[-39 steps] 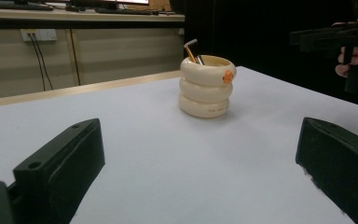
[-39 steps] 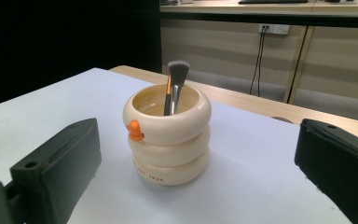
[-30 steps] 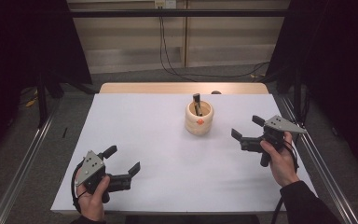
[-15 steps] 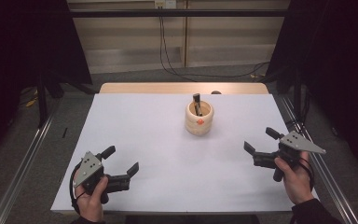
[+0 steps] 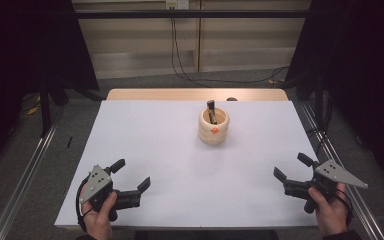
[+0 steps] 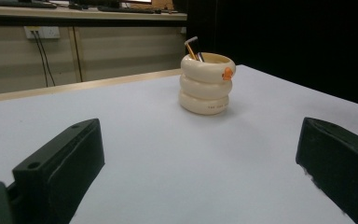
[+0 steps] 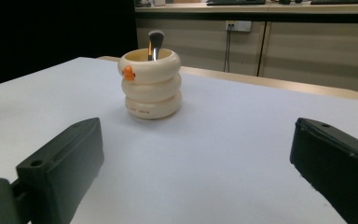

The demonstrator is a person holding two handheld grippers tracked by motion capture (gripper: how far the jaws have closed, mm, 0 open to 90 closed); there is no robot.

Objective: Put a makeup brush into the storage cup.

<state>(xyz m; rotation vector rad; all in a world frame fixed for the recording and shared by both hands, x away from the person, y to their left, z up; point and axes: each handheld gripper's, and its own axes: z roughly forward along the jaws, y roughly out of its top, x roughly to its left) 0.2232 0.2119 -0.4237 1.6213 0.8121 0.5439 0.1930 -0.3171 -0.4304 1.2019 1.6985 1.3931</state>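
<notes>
Holder: I see the cream ringed holder (image 5: pixel 213 126) upright on the far middle of the counter (image 5: pixel 160 145), an orange mark on its side.
Brush: brush (image 7: pixel 154 43) stands inside the holder, bristles up, leaning on the rim; a second dark handle sits beside it, too small for me to name.
Left gripper: my left gripper (image 5: pixel 130 181) hovers low at the near left corner, jaws spread wide, nothing between them.
Right gripper: my right gripper (image 5: pixel 292 169) sits near the right edge, jaws wide, holding nothing.
Gap: both are well apart from the holder.
Risk, tipping: I judge the holder light and tall; a jaw catching its rim on the way in could knock it over and spill the brush.
Risk, grasp: the brush handle is thin and tilted, so closing off-centre may let it slip or twist.
Risk, edge: my right gripper is close to the counter's side; a loose swing could clip the frame rail (image 5: pixel 341 165).
</notes>
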